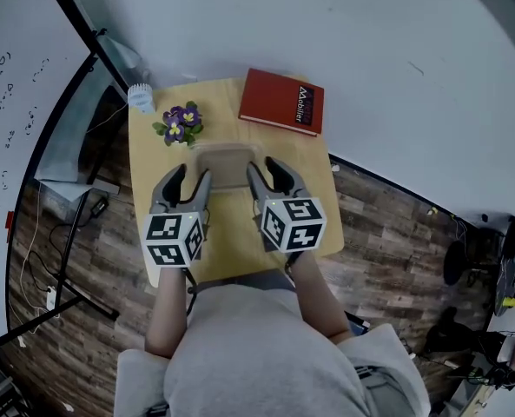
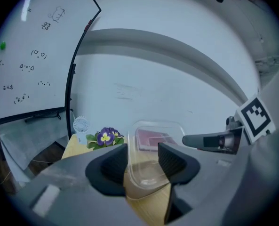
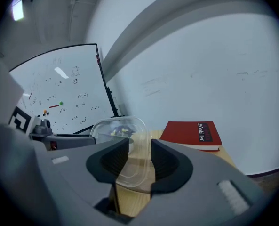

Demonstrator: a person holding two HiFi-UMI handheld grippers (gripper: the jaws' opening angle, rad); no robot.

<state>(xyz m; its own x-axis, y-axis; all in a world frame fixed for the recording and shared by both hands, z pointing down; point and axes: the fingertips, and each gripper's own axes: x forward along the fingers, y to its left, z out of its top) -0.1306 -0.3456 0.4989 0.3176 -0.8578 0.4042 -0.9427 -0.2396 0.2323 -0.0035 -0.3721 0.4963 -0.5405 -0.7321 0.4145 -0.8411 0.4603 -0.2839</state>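
Clear plastic, that's what I've got: a shallow see-through container (image 1: pixel 228 163) over the middle of the small wooden worktop (image 1: pixel 240 233), pinned at both ends. My left tool (image 2: pixel 143 157) has its jaws closed onto the container's near wall, the plastic filling the gap between the black pads. My right tool (image 3: pixel 139 157) is doing the same on the opposite end, jaws tight on the rim. From the head view the two tools face in toward each other with the container bridging them. I can't tell whether its base is touching the wood.

Beyond it, toward the wall, a red book (image 1: pixel 281 101) lies flat at the far right corner of the worktop, and I can see it right through the plastic from the left gripper view. A little pot of purple flowers (image 1: pixel 181 123) sits just behind the container on the left, with a small white fan (image 1: pixel 141 97) at the far left corner. A whiteboard (image 1: pixel 14 146) stands off to the left.
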